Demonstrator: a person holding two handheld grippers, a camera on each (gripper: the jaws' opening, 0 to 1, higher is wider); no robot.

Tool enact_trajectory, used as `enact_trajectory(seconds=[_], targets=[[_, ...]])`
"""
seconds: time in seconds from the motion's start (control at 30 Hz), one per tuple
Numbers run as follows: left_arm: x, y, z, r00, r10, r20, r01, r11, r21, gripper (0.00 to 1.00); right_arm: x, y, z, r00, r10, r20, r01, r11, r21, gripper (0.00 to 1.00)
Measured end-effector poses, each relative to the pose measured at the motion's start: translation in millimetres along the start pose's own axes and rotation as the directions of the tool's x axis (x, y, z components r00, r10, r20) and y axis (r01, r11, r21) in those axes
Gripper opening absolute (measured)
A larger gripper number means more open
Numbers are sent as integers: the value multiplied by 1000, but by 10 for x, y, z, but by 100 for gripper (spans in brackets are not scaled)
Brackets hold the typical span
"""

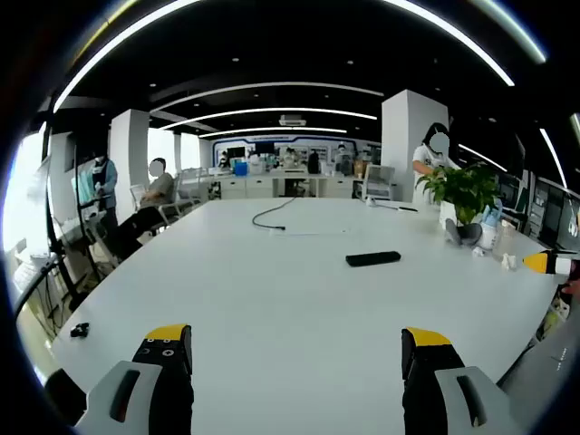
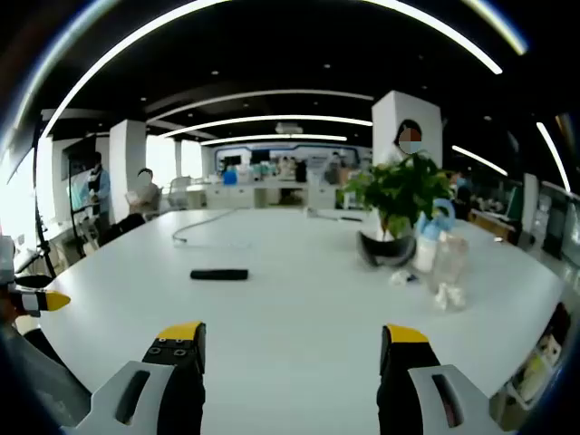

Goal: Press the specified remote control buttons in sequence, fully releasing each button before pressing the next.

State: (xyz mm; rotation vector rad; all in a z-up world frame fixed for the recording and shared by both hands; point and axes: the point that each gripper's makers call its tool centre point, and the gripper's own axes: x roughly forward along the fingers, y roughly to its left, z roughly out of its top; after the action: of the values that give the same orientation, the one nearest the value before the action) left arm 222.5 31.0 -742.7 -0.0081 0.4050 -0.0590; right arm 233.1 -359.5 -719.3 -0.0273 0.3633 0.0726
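A black remote control point(image 1: 372, 258) lies flat on the white table point(image 1: 272, 290), well ahead of my left gripper point(image 1: 297, 349) and to its right. That gripper is open with nothing between its jaws. In the right gripper view the same remote point(image 2: 218, 274) lies ahead and to the left of my right gripper point(image 2: 292, 353), which is also open and holds nothing. The yellow tip of the right gripper point(image 1: 544, 263) pokes in at the right edge of the left gripper view. The left gripper's yellow tip point(image 2: 43, 301) shows at the left edge of the right gripper view.
A potted plant point(image 2: 391, 204) stands on the table's right side with a bottle point(image 2: 426, 240) and small clear items point(image 2: 449, 272) beside it. A dark cable point(image 1: 272, 217) lies at the far end. People sit and stand point(image 1: 154, 195) beyond the table's left side. A small black object point(image 1: 80, 330) rests near the left edge.
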Motion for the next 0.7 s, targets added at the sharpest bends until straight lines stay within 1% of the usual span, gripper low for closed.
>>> enact_trajectory(seconds=[0.17,0.33,0.7], targets=[[1,-1,-1,1000,-3,0,3,1000,-5,100,0,10,-6,1000,2,-6,-2,1000,-8,77],[-4,0,6,1000,-2,4,2,1000,-2,100,-7,-11,0,1000,-2,-1,2,1000,8,77],[-4,9,-5,1000,0,0,0,1000,-2,100,-5,0,-5,1000,3,-5,-3,1000,8,76]])
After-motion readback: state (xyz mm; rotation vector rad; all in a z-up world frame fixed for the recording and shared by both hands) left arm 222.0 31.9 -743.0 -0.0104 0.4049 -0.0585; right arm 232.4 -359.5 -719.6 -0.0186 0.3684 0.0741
